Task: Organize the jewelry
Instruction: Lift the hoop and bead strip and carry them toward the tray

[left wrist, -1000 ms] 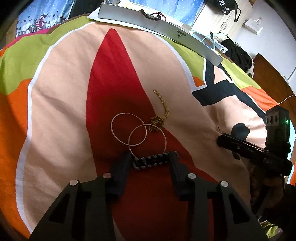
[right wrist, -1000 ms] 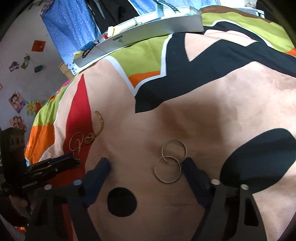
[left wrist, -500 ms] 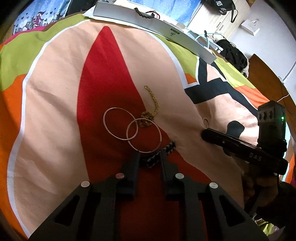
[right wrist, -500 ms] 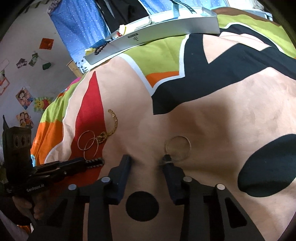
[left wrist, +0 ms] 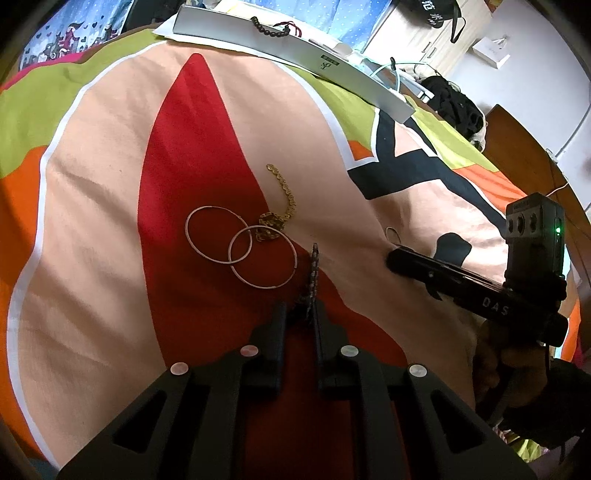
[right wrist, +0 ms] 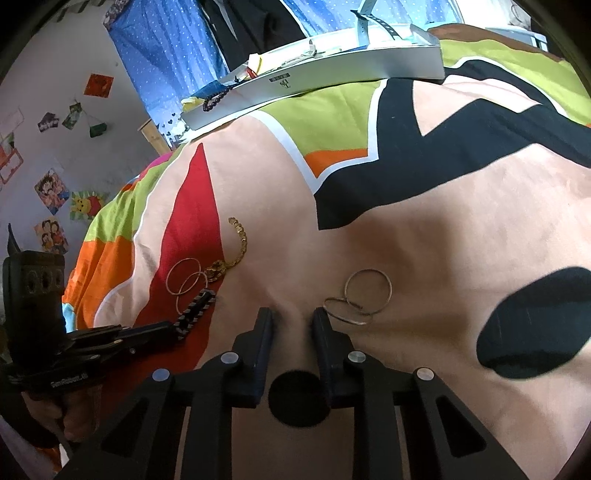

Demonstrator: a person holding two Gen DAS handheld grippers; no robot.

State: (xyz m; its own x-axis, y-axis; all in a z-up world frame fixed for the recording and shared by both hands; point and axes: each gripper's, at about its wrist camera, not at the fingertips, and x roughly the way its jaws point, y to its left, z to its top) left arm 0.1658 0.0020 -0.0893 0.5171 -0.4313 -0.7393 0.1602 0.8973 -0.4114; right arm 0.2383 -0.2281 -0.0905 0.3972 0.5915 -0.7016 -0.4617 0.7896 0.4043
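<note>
Left tool (left wrist: pixel 299 314) first, seen from its own wrist camera: my two black fingers are drawn together and clamped on a black-and-white braided bracelet (left wrist: pixel 314 269), which stands out of the tips toward 12 o'clock above the red patch of the bedspread (left wrist: pixel 110 155). Just beyond it, at 11 o'clock, lie two thin hoop bangles (left wrist: pixel 240 247) overlapping each other, and a gold chain (left wrist: pixel 282 206) touches the farther side of the nearer hoop and trails away toward 12. At 3 o'clock my right tool (left wrist: pixel 395 258) reaches in over the cloth, held in my right hand (left wrist: pixel 509 362). A long grey box (left wrist: pixel 295 55) sits at the far edge of the bed with a dark bead bracelet (left wrist: pixel 271 31) draped on it.

From the right wrist camera, my right tool (right wrist: pixel 293 319) has its fingers close but with a gap between them; nothing sits in that gap. Two silver rings (right wrist: pixel 360 297) lie on the peach cloth just off the tip of the right-hand finger, at 1 o'clock, overlapping each other; whether the tip touches the nearer one I cannot tell. At 9 o'clock my left tool (right wrist: pixel 173 326) holds the braided bracelet (right wrist: pixel 195 310) by one end, beside the bangles (right wrist: pixel 186 282) and gold chain (right wrist: pixel 236 251).
</note>
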